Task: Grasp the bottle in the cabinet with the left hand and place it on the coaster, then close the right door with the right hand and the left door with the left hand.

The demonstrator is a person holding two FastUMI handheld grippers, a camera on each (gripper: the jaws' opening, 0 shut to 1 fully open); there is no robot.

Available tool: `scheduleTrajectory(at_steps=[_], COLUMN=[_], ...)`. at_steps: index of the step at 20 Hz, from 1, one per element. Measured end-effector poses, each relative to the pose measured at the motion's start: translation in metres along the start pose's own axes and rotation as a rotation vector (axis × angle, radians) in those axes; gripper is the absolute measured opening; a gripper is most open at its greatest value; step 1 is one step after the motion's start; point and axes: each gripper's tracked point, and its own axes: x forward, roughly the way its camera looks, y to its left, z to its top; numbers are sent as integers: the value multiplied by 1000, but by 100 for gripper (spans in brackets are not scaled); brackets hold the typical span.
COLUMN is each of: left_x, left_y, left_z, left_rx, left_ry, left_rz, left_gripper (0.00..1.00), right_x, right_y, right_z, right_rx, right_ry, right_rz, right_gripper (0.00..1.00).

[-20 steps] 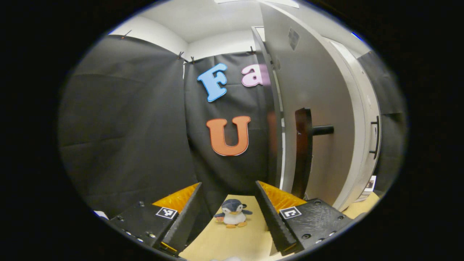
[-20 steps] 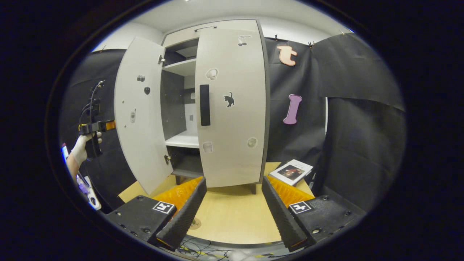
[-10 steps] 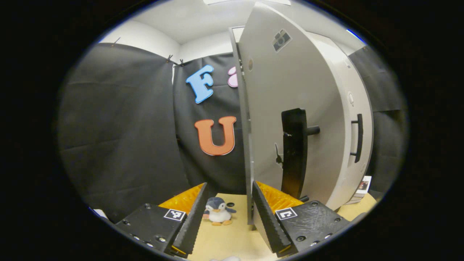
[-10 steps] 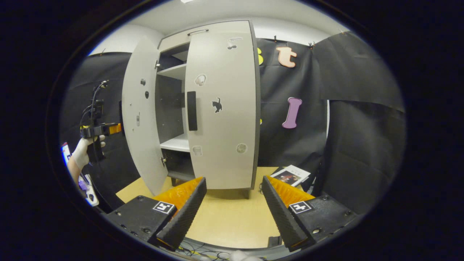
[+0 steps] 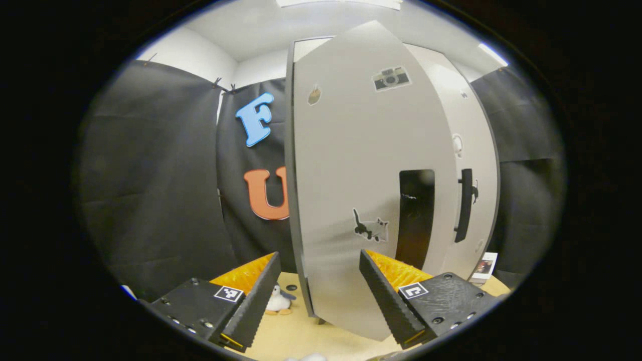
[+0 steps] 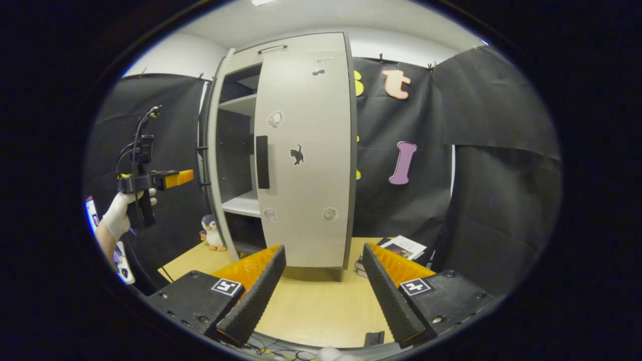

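Since the right door (image 6: pixel 303 150) already sits flush with the cabinet (image 6: pixel 235 150) front, the step in hand looks like swinging the left door (image 5: pixel 351 165) shut. In the left gripper view that door stands partway open, its outer face turned toward the camera and its free edge with the dark handle (image 5: pixel 415 215) near the right door's handle (image 5: pixel 464 204). In the right gripper view the left door shows edge-on, with the shelves visible in the gap.

The left gripper (image 5: pixel 321 296) has its jaws apart with nothing between them, hovering just in front of the door's lower face. The right gripper (image 6: pixel 323 288) is also spread wide and empty, held back over the table (image 6: pixel 316 306) well apart from the cabinet.

To do this well I'd push flat on the door panel near its free edge, not near the hinge, and follow the arc so the fingers don't skid across the face or catch on the handle. Ease off at the end so it doesn't bounce back.

The door stands upright, long axis vertical, hinged at the cabinet's left edge.

A toy penguin (image 6: pixel 213 233) sits at the table's back-left corner, close to the door's bottom. Can't spot the bottle or coaster anywhere.
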Motion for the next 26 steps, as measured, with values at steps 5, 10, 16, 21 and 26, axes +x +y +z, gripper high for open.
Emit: scheduleTrajectory(at_steps=[5, 10, 16, 21, 26], left_x=[-12, -39, -70, -100, -129], left_y=[-3, -9, -11, -14, -8], left_z=[4, 13, 25, 14, -5], left_rx=[14, 32, 47, 20, -22], left_ry=[-3, -21, -44, -26, 9], left_rz=[-15, -32, -44, -46, -38], left_gripper=[97, 97, 97, 97, 97], right_x=[0, 2, 5, 4, 2], right_y=[6, 14, 29, 39, 51], right_z=[6, 18, 28, 39, 43], right_rx=[0, 7, 14, 23, 28], right_ry=[-16, -43, -68, -106, -130], right_rz=[-13, -27, -30, -50, -63], right_gripper=[100, 100, 100, 100, 100])
